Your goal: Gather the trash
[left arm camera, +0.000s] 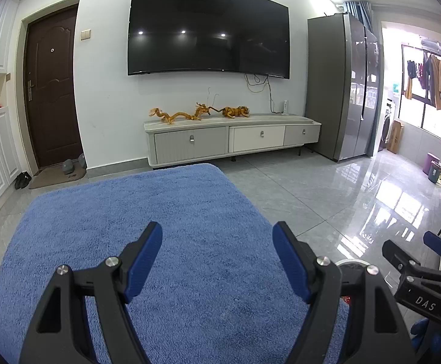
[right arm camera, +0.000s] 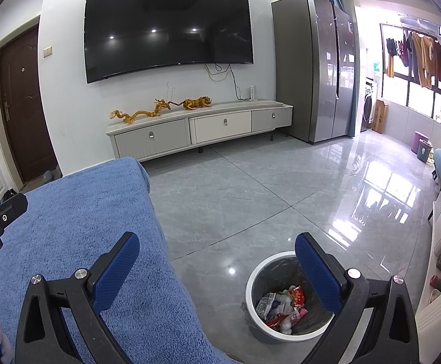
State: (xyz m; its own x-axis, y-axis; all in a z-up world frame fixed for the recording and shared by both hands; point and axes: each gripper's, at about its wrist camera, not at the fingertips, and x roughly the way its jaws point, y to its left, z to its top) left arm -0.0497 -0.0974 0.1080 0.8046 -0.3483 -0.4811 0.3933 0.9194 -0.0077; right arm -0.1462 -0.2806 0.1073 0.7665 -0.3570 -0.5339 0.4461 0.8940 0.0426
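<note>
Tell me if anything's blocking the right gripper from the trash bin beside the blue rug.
Nothing visible does. The right gripper is open and empty, and the trash bin stands on bare floor just beyond its right finger, uncovered, with wrappers already inside.

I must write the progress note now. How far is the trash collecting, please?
Looks nearly done: crumpled wrappers and packets already lie inside the round grey bin with a white rim on the tiled floor. In hand: nothing; the left gripper and right gripper are both open and empty. Left: no loose trash shows on the fluffy blue rug, though the grippers hide part of it.
</note>
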